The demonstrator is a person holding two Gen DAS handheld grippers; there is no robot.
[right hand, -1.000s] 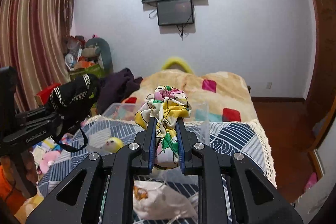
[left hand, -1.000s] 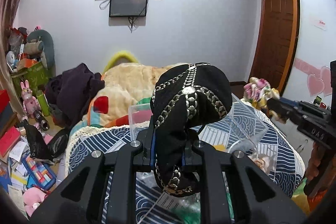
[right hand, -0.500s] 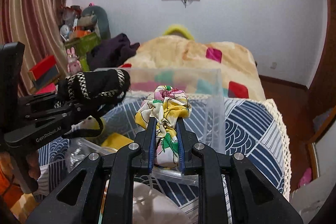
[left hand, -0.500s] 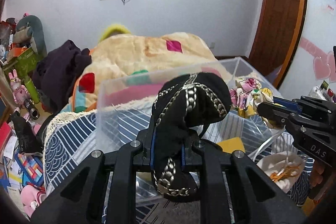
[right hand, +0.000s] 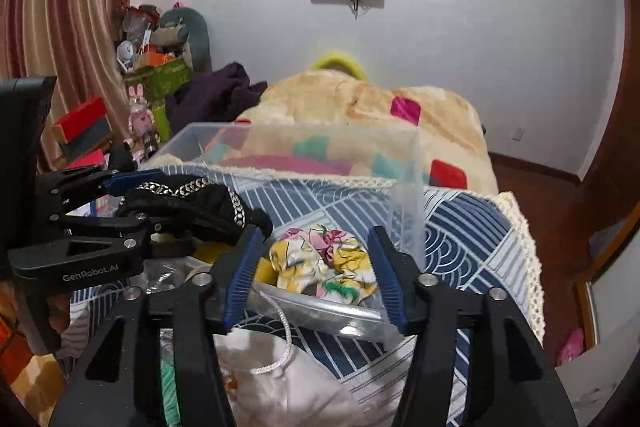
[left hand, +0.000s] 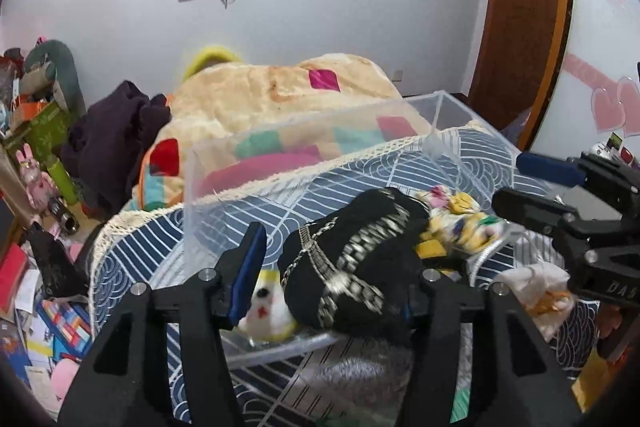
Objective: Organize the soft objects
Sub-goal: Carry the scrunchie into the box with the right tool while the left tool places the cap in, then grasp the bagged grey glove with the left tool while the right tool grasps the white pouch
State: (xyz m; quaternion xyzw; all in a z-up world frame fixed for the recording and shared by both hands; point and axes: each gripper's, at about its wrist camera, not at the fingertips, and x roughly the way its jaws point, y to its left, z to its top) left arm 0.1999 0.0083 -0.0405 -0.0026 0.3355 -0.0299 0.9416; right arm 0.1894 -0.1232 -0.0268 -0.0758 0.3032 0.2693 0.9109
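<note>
A clear plastic bin (left hand: 316,131) (right hand: 404,187) stands on the bed. A black cap with metal braid (left hand: 352,267) (right hand: 192,197) lies in it between the spread fingers of my open left gripper (left hand: 332,271) (right hand: 120,199). A floral yellow-and-pink scrunchie (right hand: 324,261) (left hand: 456,215) lies in the bin beside the cap, between the spread fingers of my open right gripper (right hand: 314,269) (left hand: 520,183). A small yellow-and-white plush (left hand: 266,311) sits in the bin at the left.
The bed has a blue-and-white patterned cover (right hand: 472,227) and a beige blanket (left hand: 280,91) behind the bin. A white drawstring bag (right hand: 276,375) lies in front of the bin. Dark clothes (left hand: 112,139) and floor clutter (left hand: 36,291) are to the left.
Both grippers came down over the bin and opened. The black cap and the floral scrunchie were let go and now lie in the bin.
</note>
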